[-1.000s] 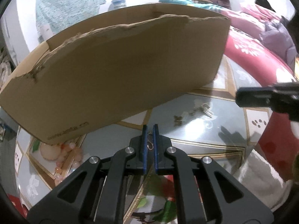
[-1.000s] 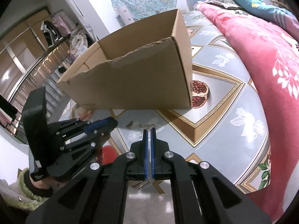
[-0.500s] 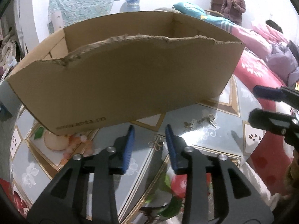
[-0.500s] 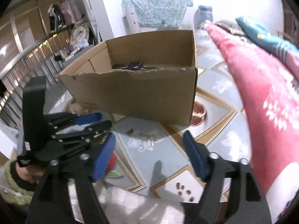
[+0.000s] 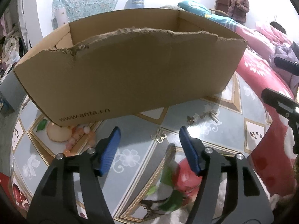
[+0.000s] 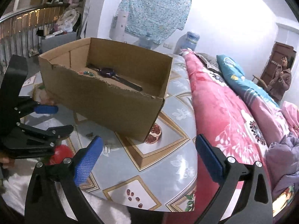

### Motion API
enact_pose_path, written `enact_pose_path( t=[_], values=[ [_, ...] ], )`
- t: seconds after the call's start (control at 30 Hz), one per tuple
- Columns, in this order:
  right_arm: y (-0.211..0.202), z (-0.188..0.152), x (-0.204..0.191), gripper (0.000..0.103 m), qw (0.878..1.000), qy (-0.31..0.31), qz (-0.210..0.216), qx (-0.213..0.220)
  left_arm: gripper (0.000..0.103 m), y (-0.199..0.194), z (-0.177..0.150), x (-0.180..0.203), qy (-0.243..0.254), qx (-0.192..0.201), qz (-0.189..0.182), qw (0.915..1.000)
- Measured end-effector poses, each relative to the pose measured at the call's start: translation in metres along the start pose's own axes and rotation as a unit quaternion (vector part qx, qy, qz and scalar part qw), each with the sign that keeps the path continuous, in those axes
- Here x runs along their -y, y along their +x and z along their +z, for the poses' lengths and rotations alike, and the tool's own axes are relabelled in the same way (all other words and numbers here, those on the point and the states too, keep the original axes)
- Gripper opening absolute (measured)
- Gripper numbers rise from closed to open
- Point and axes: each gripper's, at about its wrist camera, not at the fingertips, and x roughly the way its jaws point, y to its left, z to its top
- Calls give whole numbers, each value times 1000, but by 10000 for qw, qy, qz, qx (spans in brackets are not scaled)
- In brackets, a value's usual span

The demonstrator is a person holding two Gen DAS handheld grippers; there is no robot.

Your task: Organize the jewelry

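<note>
A torn-edged cardboard box (image 5: 130,78) (image 6: 112,100) stands on the patterned table. Inside it lie a dark watch (image 6: 112,74) and some coloured beads (image 6: 86,73). A small gold clover-shaped piece (image 5: 161,137) lies on the table just beyond my left gripper (image 5: 149,130) (image 6: 56,119). That gripper's jaws are opening and its blue pads (image 5: 110,149) stand clear of the piece. Small silver pieces (image 5: 203,115) (image 6: 106,148) lie to the right, and a pink bead bracelet (image 5: 80,132) lies by the box's left corner. My right gripper (image 6: 148,140) (image 5: 280,100) is opening wide over the table's near edge, with nothing between its fingers.
A bed with a pink floral quilt (image 6: 233,112) runs along the table's right side. A person (image 6: 280,78) stands by a door at the back. A water jug (image 6: 188,41) stands behind the box. White fluffy fabric (image 6: 104,211) lies at the table's near edge.
Both grippers went from shut to open. The left one let go of the gold piece, which now lies on the table. The right gripper rose and rolled, so the box's inside shows.
</note>
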Motion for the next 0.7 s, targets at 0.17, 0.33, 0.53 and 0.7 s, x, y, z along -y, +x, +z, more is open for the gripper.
enact_pose_path(
  t=[0.17,0.33,0.53,0.7],
  values=[
    [3,-6,10,96,9975,423,573,-13,75,-4,-6,10,166,-27,-136,9998],
    [7,-16,18,96,9877,937,1250,-70,75,-11,-15,17,268,23,-252,9993],
    [25,-28,20,96,9704,1522,1842,-359,59,-10,-16,19,322,-59,-537,9980],
    [33,-28,19,96,9660,1611,1987,-387,44,-1,-11,14,91,-178,-590,9981]
  ],
)
